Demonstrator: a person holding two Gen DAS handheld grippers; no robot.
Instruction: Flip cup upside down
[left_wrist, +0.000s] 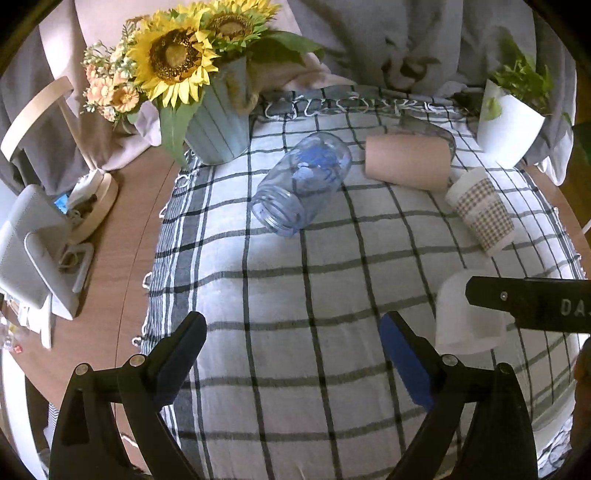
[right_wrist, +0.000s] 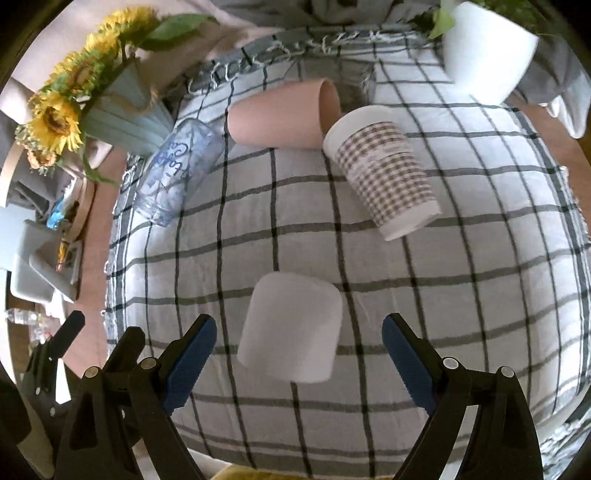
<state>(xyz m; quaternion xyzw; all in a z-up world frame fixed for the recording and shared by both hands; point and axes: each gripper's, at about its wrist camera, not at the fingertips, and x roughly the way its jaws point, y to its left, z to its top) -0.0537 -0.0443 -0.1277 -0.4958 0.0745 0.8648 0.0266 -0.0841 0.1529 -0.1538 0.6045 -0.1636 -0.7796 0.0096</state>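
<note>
The right gripper (right_wrist: 299, 354) fingers are spreading wide around the white cup (right_wrist: 291, 328), not touching it; it is standing rim-down on the checked cloth (right_wrist: 461, 295). The left gripper (left_wrist: 291, 354) fingers are gaping empty, whose view is showing the cup partly hidden behind a black finger (left_wrist: 517, 302).

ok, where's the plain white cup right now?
The white cup sits on the checked cloth just ahead of the open right gripper, nearer than the checked paper cup.

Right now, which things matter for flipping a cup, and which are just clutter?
Job: white cup, checked cup, pink cup, blue clear cup, right gripper.
Clutter: sunflower pot, white planter, tablecloth.
</note>
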